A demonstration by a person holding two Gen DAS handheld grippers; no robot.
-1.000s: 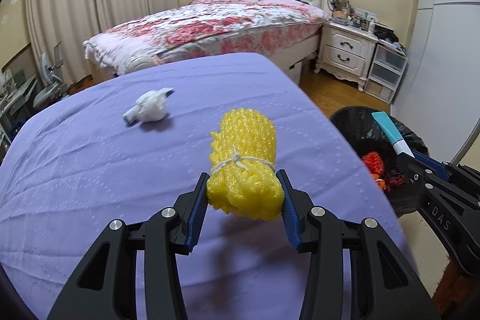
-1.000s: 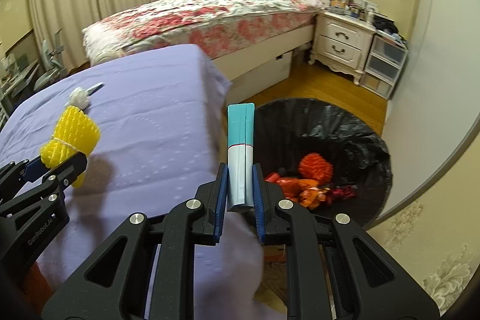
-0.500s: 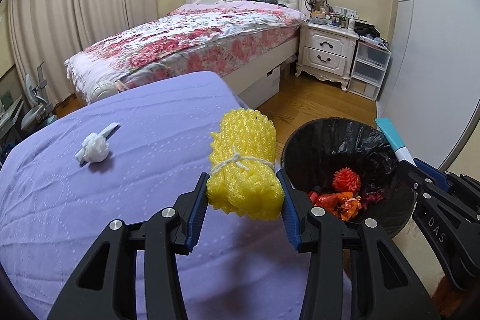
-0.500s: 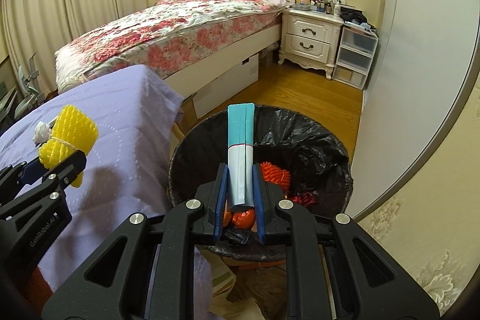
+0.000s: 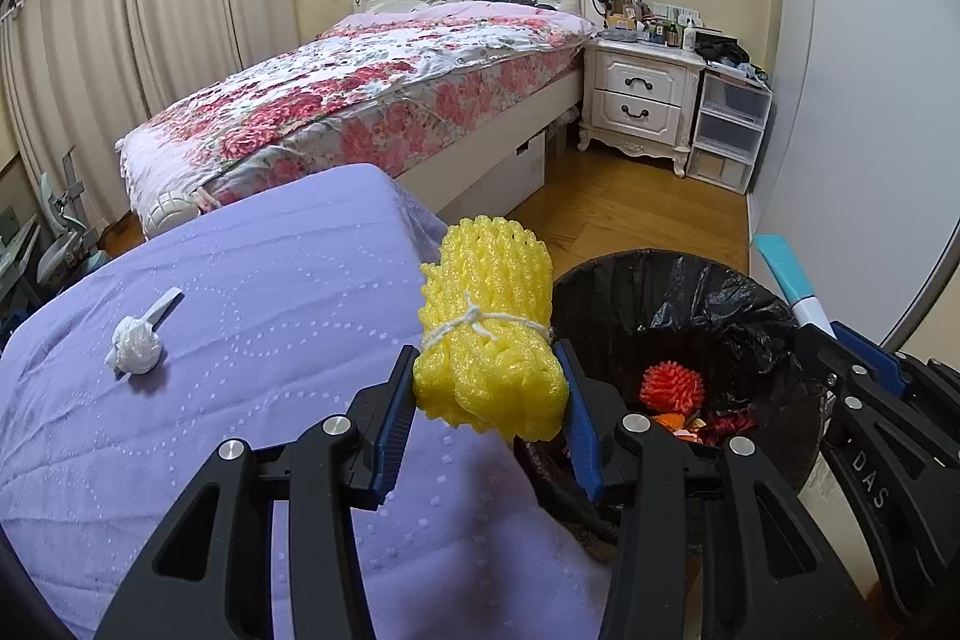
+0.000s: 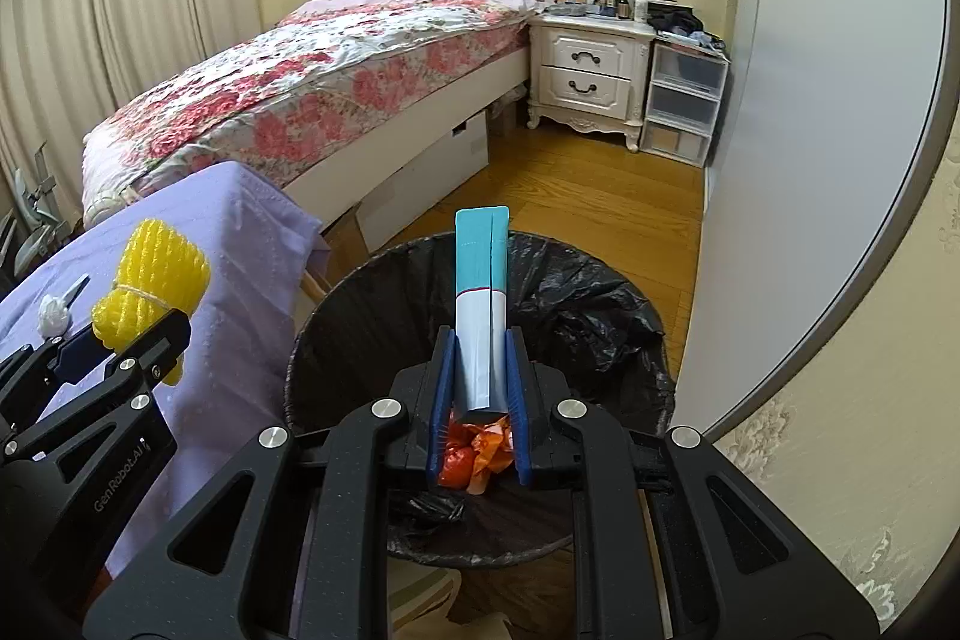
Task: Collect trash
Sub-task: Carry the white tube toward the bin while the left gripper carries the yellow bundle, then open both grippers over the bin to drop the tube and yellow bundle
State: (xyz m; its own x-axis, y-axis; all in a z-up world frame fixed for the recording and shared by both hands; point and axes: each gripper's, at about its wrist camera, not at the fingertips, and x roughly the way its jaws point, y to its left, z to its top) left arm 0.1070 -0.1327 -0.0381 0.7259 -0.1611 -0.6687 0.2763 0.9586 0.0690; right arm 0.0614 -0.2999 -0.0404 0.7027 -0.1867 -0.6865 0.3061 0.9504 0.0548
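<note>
- A bench draped in lavender quilted cloth fills the left wrist view's lower left.
- A crumpled white tissue wad lies on it, at nine o'clock.
- The wooden floor carries a black-lined trash bin.

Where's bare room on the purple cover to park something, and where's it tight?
Free: the broad stretch of purple cover from the white wad toward the camera, and the strip behind it up to the far edge. Tight: the bin-side edge, where the left gripper holds the yellow foam roll beside the black bin.
</note>
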